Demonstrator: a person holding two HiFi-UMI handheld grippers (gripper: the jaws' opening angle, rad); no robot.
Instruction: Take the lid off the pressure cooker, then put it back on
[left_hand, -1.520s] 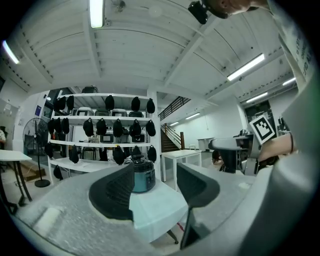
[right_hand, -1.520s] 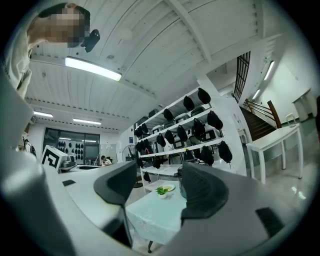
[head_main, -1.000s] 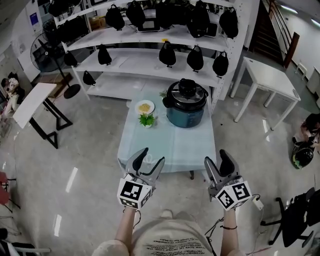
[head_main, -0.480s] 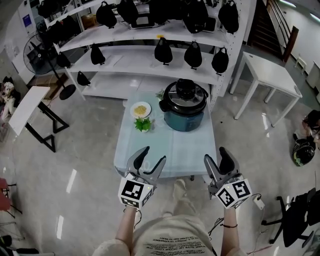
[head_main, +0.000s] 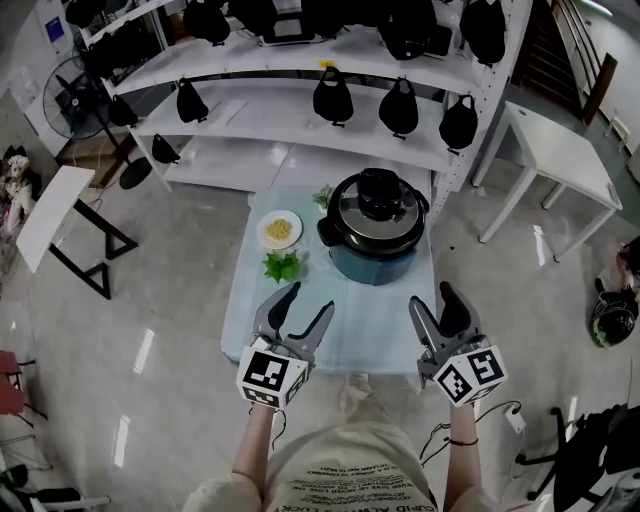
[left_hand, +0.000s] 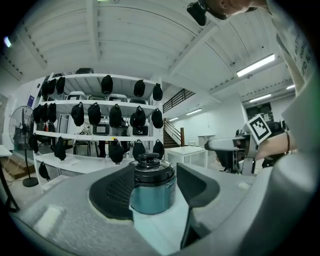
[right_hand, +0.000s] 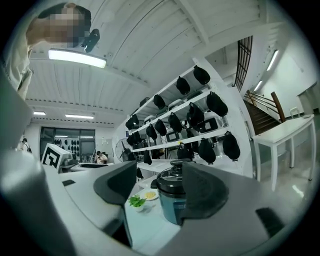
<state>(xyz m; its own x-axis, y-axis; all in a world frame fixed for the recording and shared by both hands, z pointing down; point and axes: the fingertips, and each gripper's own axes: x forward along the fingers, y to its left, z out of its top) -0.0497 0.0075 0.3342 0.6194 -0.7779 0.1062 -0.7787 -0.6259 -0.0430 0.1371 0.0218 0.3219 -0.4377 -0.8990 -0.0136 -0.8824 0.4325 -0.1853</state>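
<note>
A teal pressure cooker stands at the far right of a small pale-blue table, its silver lid with a black knob seated on top. The cooker shows between the left gripper's jaws from a distance, and the cooker also shows in the right gripper view. My left gripper hovers open over the table's near left edge with nothing in it. My right gripper hovers open at the near right edge, also with nothing between its jaws. Both are well short of the cooker.
A white dish of yellow food and a small green plant sit on the table left of the cooker. White shelves with several black bags stand behind. A white side table is at the right, a fan at the left.
Both grippers and the head have advanced toward the table; the cooker looks nearer and larger. The jaws stay equally wide apart.
</note>
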